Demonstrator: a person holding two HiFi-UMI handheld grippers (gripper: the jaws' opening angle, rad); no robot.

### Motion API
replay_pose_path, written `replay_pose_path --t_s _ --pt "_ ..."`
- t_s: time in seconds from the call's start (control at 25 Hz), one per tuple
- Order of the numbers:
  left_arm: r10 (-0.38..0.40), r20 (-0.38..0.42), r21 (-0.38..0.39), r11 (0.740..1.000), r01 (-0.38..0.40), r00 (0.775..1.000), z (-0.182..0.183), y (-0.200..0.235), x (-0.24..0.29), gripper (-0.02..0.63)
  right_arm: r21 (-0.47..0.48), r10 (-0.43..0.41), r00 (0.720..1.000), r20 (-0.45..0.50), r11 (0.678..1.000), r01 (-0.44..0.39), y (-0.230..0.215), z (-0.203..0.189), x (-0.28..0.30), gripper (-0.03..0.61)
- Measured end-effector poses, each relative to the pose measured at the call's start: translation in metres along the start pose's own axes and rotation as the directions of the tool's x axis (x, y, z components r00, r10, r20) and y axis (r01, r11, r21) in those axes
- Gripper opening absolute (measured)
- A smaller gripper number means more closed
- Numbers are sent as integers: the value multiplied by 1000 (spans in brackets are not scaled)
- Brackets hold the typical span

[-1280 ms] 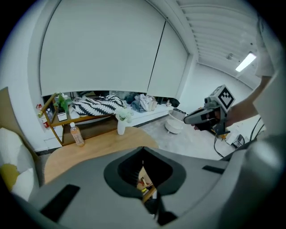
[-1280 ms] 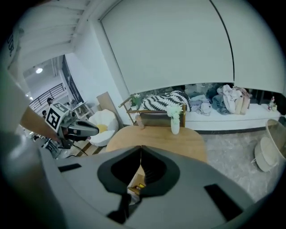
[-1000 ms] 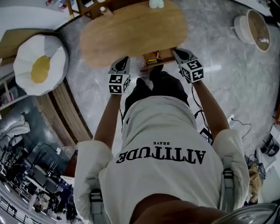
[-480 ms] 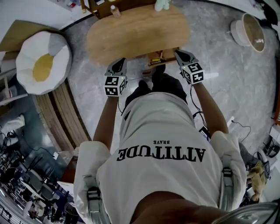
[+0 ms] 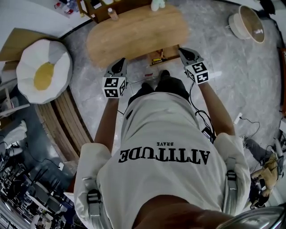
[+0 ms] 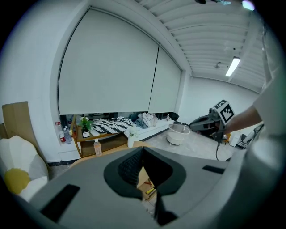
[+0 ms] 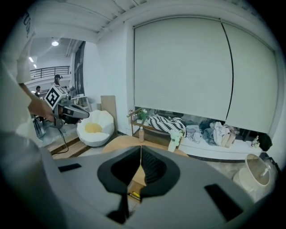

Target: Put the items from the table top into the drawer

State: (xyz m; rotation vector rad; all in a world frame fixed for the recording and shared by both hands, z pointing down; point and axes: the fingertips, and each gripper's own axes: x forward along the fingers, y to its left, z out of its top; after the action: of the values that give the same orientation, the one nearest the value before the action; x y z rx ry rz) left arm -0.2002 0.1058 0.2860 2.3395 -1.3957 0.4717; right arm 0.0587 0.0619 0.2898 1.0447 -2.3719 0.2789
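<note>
An oval wooden table (image 5: 134,33) stands ahead of me, and its drawer (image 5: 160,56) hangs open under the near edge with small yellow things inside. A small bottle (image 5: 112,13) and a white soft item (image 5: 156,4) sit at the table's far edge; both also show as the bottle (image 7: 141,133) and the white item (image 7: 173,142). My left gripper (image 5: 120,65) hovers off the table's near left edge, jaws shut and empty (image 6: 143,150). My right gripper (image 5: 184,53) hangs right of the drawer, jaws shut with nothing in them (image 7: 140,150).
A fried-egg cushion (image 5: 42,71) lies on the floor at the left beside wooden steps (image 5: 67,120). A white basket (image 5: 246,24) stands at the far right. A low wooden shelf (image 6: 89,138) with bottles and a plant is behind the table. Cables (image 5: 243,123) trail on the marble floor.
Both grippers have lifted and drawn back a little from the table's near edge and the drawer. Both stay shut and empty.
</note>
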Motion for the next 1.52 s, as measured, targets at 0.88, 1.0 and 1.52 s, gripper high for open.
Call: replay_pose_path --t_s 0.88,1.0,1.52 --pt "105 116 -15 994 -104 988 66 -59 -14 21 64 -103 982 156 993 94 -74 22 -99 18" --pt "112 126 -13 994 -111 986 72 -63 -17 21 50 -101 983 156 994 94 -77 22 -103 18" --pt "142 133 -26 990 -140 981 67 -64 -23 21 43 -97 980 173 995 91 -80 22 -108 18"
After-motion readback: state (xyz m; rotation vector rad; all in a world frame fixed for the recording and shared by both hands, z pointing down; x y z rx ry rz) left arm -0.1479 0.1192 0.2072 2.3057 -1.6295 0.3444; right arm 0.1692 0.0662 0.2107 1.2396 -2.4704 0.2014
